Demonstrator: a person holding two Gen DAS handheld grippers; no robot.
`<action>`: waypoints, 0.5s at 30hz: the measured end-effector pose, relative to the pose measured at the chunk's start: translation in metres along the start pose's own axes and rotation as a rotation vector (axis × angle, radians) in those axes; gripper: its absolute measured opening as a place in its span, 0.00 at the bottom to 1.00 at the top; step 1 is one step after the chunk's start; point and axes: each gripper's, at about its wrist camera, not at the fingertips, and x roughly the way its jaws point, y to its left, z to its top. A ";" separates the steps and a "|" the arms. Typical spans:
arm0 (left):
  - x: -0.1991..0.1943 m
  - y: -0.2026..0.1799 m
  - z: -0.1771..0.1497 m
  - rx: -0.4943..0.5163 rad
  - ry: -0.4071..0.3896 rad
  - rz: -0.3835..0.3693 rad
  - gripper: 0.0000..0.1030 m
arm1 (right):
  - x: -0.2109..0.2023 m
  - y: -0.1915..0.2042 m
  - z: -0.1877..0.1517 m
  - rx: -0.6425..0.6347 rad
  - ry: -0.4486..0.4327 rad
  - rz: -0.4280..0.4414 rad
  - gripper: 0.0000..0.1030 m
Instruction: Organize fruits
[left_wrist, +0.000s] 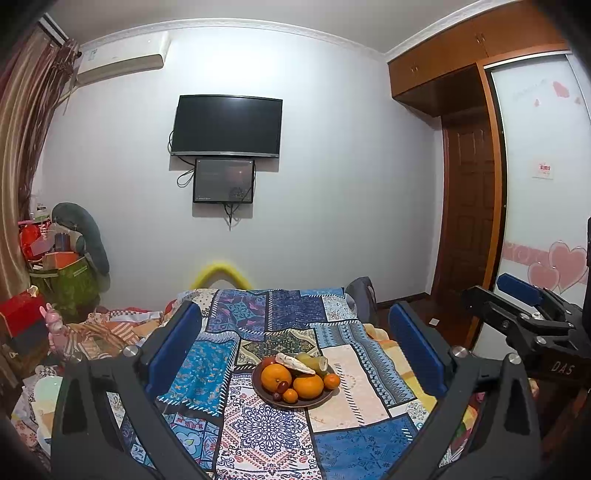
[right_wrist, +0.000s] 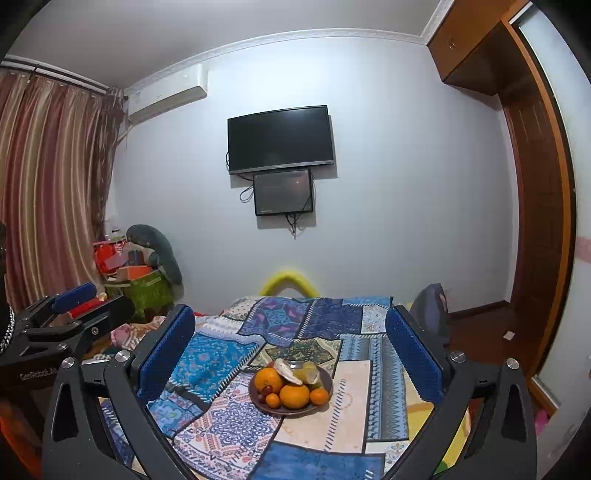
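A dark plate (left_wrist: 264, 395) (right_wrist: 327, 376) of fruit sits on a patchwork cloth (left_wrist: 266, 432) (right_wrist: 229, 417). It holds two large oranges (left_wrist: 276, 377) (right_wrist: 268, 379), small tangerines (left_wrist: 331, 381) (right_wrist: 318, 396), red grapes (left_wrist: 282, 386), a green-yellow fruit (left_wrist: 314, 363) and a pale peeled piece (left_wrist: 293, 363). My left gripper (left_wrist: 295, 349) is open and empty, held back from and above the plate. My right gripper (right_wrist: 290, 350) is open and empty, likewise short of the plate. Each gripper shows at the edge of the other's view (left_wrist: 517, 306) (right_wrist: 74, 306).
The cloth covers a bed or table running to the far wall. A clutter of boxes, bags and a grey cushion (left_wrist: 79, 236) stands at the left. A pink toy (left_wrist: 55, 326) lies at the left. A wooden door and wardrobe (left_wrist: 469, 221) are at the right.
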 end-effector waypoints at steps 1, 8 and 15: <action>0.000 0.000 0.000 0.000 0.000 0.000 1.00 | -0.001 0.000 0.000 0.000 0.001 -0.001 1.00; 0.001 -0.002 0.000 0.001 -0.002 0.000 1.00 | -0.002 -0.001 0.002 -0.001 0.000 0.000 1.00; -0.002 -0.004 0.001 0.007 -0.009 -0.004 1.00 | -0.003 -0.002 0.002 -0.007 -0.001 -0.004 1.00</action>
